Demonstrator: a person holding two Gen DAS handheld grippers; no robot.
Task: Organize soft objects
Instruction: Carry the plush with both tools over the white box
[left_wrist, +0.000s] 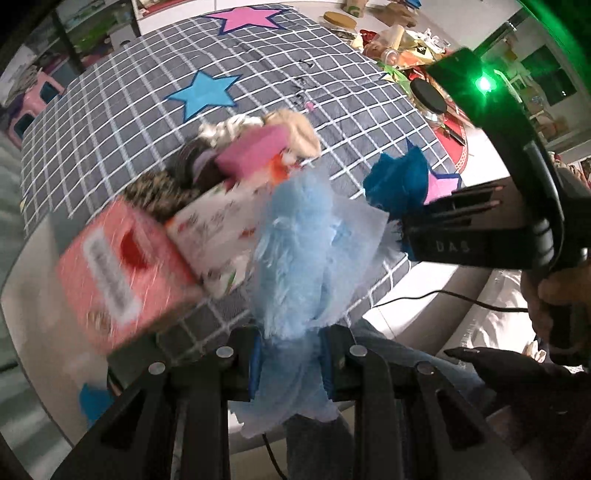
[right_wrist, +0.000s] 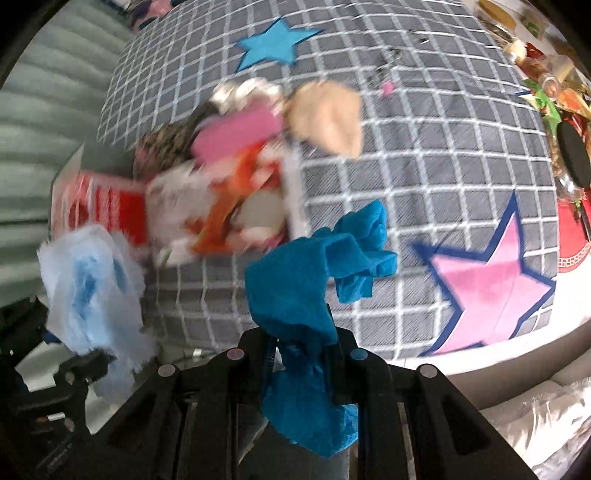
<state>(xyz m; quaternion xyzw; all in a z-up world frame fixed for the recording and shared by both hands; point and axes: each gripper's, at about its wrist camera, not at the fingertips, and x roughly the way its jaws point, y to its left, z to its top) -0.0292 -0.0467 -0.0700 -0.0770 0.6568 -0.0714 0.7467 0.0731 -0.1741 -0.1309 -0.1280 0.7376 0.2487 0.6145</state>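
My left gripper (left_wrist: 291, 363) is shut on a fluffy light blue cloth (left_wrist: 295, 258), which hangs above the near edge of the grey checked cloth with stars (left_wrist: 332, 110). My right gripper (right_wrist: 304, 356) is shut on a dark blue cloth (right_wrist: 295, 288); in the left wrist view that cloth (left_wrist: 397, 181) shows at the right gripper's tip (left_wrist: 400, 229). The light blue cloth (right_wrist: 88, 280) appears at the left of the right wrist view. A pile lies on the checked cloth (right_wrist: 424, 147): a pink pad (left_wrist: 255, 151), a beige soft item (left_wrist: 299, 133), a red box (left_wrist: 118, 266) and a white printed packet (left_wrist: 218, 225).
Jars, lids and packets crowd the table's far right side (left_wrist: 399, 48). A black cable (left_wrist: 443, 299) runs off the near table edge. A pink stool (left_wrist: 33, 99) stands at far left. A person's hand (left_wrist: 554, 295) grips the right tool's handle.
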